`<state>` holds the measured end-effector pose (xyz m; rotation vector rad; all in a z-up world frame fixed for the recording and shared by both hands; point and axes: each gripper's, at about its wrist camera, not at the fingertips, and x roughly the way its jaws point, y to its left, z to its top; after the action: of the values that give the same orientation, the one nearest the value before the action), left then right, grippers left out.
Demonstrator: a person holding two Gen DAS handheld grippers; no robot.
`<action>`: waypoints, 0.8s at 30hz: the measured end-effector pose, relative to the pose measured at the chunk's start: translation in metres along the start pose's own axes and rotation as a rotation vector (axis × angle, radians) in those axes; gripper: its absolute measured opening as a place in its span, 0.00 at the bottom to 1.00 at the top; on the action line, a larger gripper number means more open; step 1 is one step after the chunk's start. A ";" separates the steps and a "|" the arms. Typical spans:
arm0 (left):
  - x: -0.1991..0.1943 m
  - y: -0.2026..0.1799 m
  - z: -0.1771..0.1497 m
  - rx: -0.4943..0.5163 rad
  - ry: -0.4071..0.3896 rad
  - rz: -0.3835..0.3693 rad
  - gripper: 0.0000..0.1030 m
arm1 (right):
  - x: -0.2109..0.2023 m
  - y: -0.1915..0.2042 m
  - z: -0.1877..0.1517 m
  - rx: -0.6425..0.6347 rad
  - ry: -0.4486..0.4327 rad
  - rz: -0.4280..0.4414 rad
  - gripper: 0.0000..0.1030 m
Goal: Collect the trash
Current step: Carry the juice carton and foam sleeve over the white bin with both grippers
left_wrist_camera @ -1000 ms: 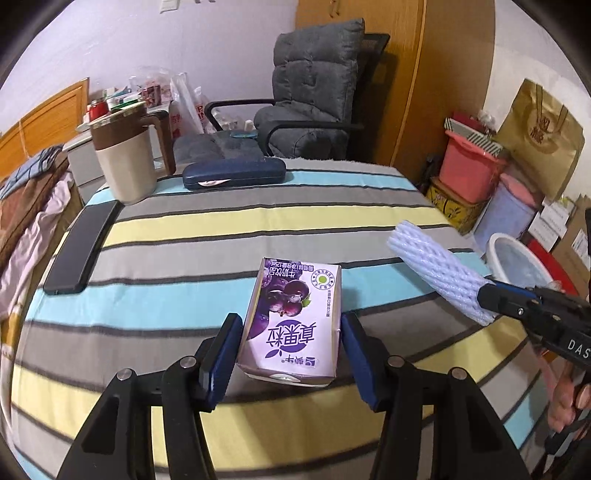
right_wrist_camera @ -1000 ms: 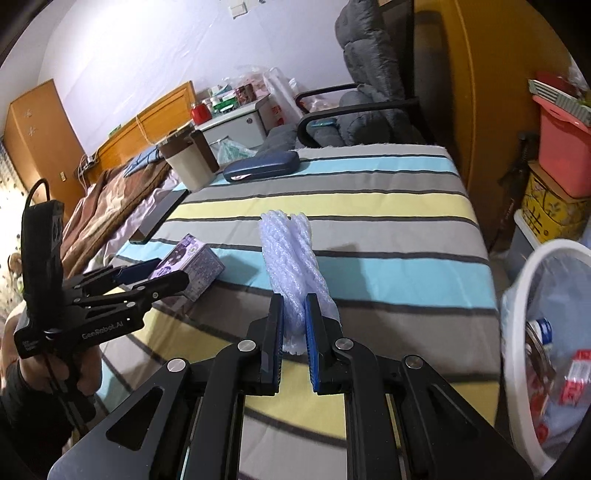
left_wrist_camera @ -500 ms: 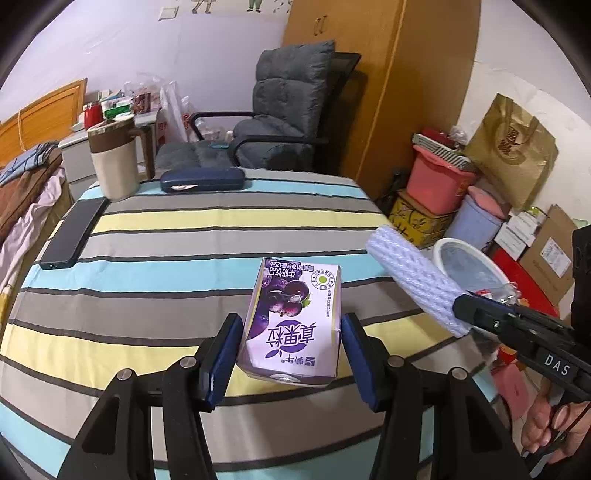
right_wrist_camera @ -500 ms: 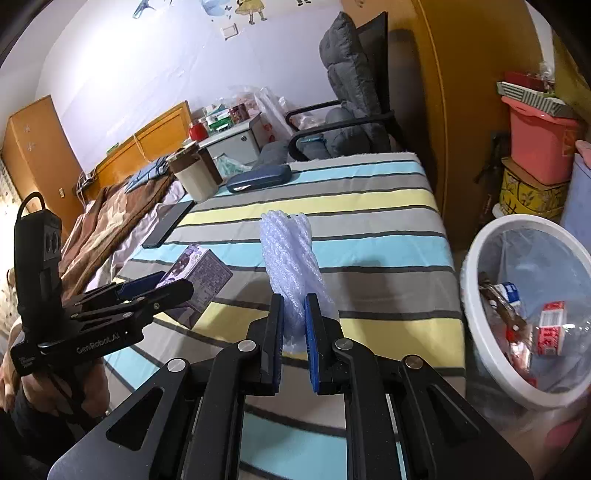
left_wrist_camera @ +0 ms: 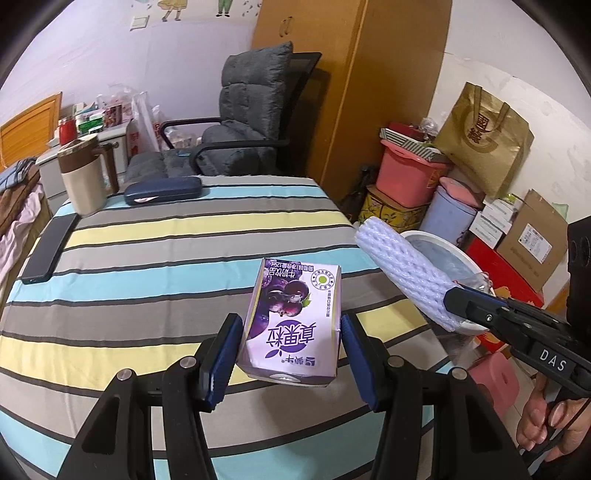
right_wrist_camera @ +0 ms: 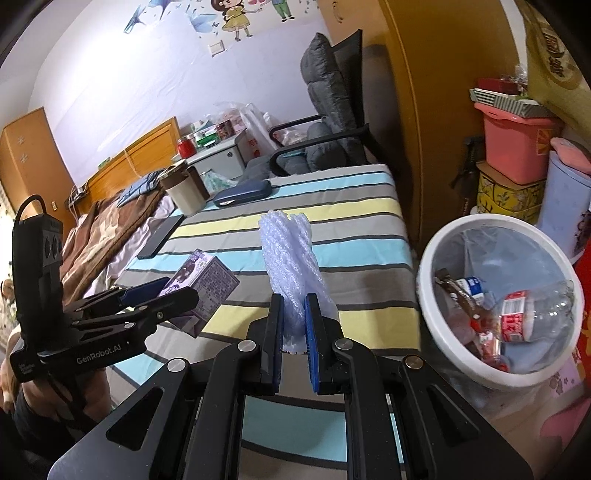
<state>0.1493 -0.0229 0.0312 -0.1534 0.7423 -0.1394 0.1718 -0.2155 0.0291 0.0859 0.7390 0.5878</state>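
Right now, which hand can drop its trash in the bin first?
Probably the right. Its fingers pinch the foam net, and the bin stands just beside it. The left hand's carton sits farther off, over the table.

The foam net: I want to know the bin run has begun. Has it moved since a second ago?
Yes. The foam net, in the right gripper, has shifted toward the white bin.

We are looking into a lived-in bedroom at home.

We are seeing a bed [right_wrist_camera: 110, 229] with a wooden headboard [right_wrist_camera: 147, 151] and rumpled blankets, cartoon stickers [right_wrist_camera: 236, 14] on the lilac wall, a padded grey armchair [left_wrist_camera: 240, 122] beside a tall wooden wardrobe [left_wrist_camera: 354, 81], a bench under a striped cloth [left_wrist_camera: 177, 236], and boxes, tubs and a gold gift bag [left_wrist_camera: 484, 140] stacking up in the corner.
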 end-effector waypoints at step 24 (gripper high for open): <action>0.047 -0.092 0.026 0.128 0.035 -0.126 0.54 | -0.038 -0.063 -0.009 0.113 -0.061 -0.144 0.13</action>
<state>0.1947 -0.1193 0.0367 -0.0758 0.7560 -0.3091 0.1736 -0.2899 0.0287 0.1529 0.7123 0.4042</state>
